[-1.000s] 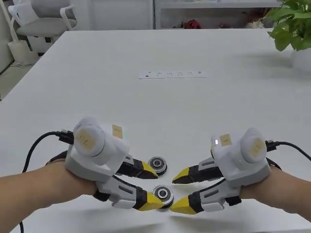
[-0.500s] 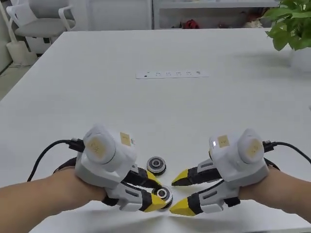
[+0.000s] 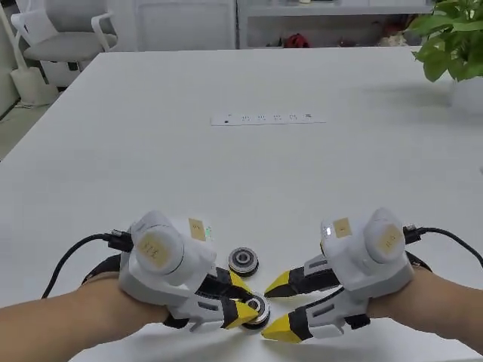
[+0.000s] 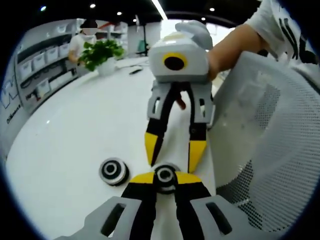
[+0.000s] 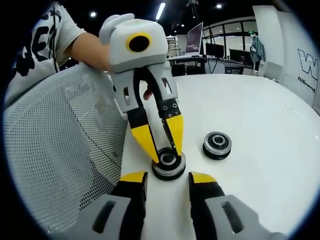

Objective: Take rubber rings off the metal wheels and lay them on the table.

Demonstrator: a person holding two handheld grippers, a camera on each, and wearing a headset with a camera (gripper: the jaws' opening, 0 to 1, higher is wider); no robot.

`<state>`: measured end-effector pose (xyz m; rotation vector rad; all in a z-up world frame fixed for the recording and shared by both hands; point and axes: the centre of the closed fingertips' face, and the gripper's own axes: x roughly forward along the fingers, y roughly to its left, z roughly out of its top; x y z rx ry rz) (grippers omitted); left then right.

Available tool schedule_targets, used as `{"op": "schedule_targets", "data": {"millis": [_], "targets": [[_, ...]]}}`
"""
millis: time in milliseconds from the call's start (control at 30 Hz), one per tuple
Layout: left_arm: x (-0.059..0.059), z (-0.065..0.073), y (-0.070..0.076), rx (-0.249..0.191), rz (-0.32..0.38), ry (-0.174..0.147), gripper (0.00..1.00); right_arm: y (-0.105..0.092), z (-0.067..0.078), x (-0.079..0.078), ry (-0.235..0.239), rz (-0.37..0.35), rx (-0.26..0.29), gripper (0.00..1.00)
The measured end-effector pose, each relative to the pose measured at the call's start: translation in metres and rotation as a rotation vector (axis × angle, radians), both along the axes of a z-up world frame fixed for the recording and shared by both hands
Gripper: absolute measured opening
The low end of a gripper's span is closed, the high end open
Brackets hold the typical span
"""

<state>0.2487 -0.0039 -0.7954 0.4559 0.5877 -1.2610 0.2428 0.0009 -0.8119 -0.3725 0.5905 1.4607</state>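
Black rubber-ringed metal wheel [image 5: 168, 164] nearest: pins it in the closed-down left gripper [image 3: 247, 298], holds right gripper [image 3: 266, 311] open beside it, next calls for pinching the ring [image 5: 168, 176].

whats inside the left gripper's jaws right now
A metal wheel with its black rubber ring on, lying flat on the white table. The left gripper has its jaws pressed to the wheel's sides. The jaws cover part of its rim, and what lies beneath it cannot be seen.
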Motion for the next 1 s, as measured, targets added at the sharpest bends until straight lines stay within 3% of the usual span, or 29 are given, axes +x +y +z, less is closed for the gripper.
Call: {"op": "schedule_targets", "data": {"millis": [400, 1000], "targets": [[0.000, 0.000, 0.000, -0.002, -0.007, -0.012, 0.14, 0.005, 0.003, 0.005, 0.031, -0.040, 0.043, 0.25], [0.000, 0.000, 0.000, 0.000, -0.007, -0.027, 0.14, -0.006, 0.000, 0.003, 0.020, -0.048, -0.003, 0.13]]}}
